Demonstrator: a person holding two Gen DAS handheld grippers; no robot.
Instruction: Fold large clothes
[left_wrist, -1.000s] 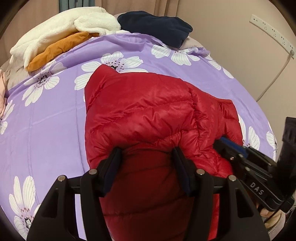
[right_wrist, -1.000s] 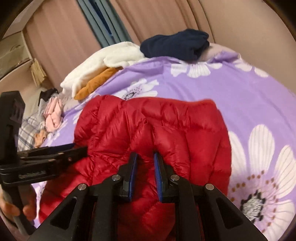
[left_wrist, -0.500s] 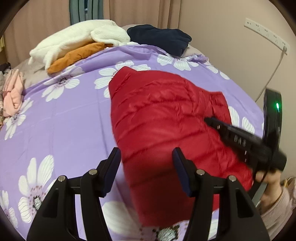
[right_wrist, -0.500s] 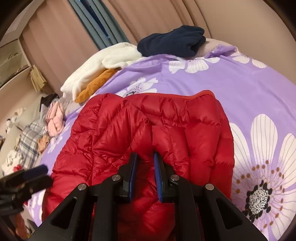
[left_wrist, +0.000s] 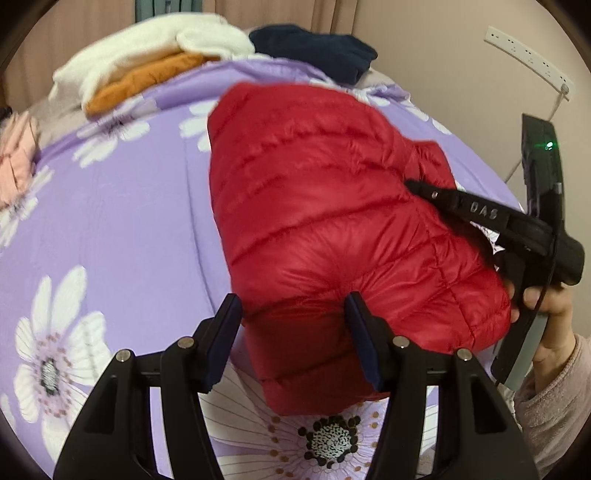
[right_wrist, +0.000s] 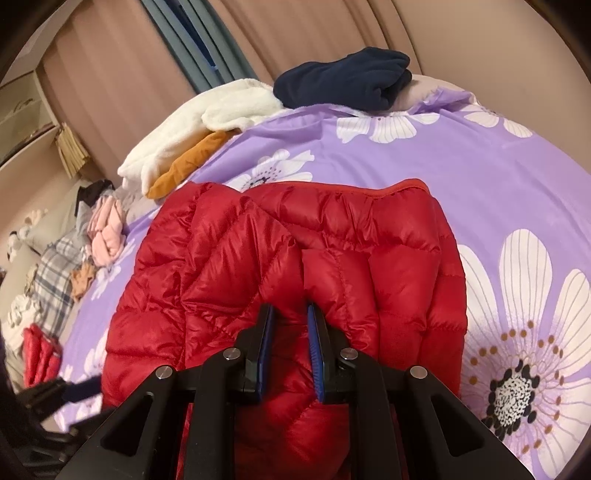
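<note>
I see a red quilted puffer jacket (left_wrist: 332, 229), folded into a thick bundle, lying in the middle of a purple bedspread printed with white daisies (left_wrist: 110, 229). Its underside and the layers tucked inside the fold are hidden from me. My left wrist view is blurred, and the near corner of the jacket is cut off behind my left gripper (left_wrist: 293, 332).

On the side of my right gripper (left_wrist: 417, 184), seen from the left wrist view, I read the raised letters "DAS".

My left gripper points steeply down over the jacket's near end, its fingers standing apart with red fabric showing between them; I cannot tell whether the pads touch it. My right gripper (right_wrist: 290, 339) is angled down onto the jacket's right side, fingers nearly together and pinching a ridge of red fabric. The hand (left_wrist: 546, 306) holding it, in a fuzzy pink sleeve (left_wrist: 554, 402), wraps the handle just right of the jacket.

Beyond the jacket lie a white fleece garment (right_wrist: 192, 129), an orange one (right_wrist: 184, 166) and a folded navy one (right_wrist: 347, 81).
</note>
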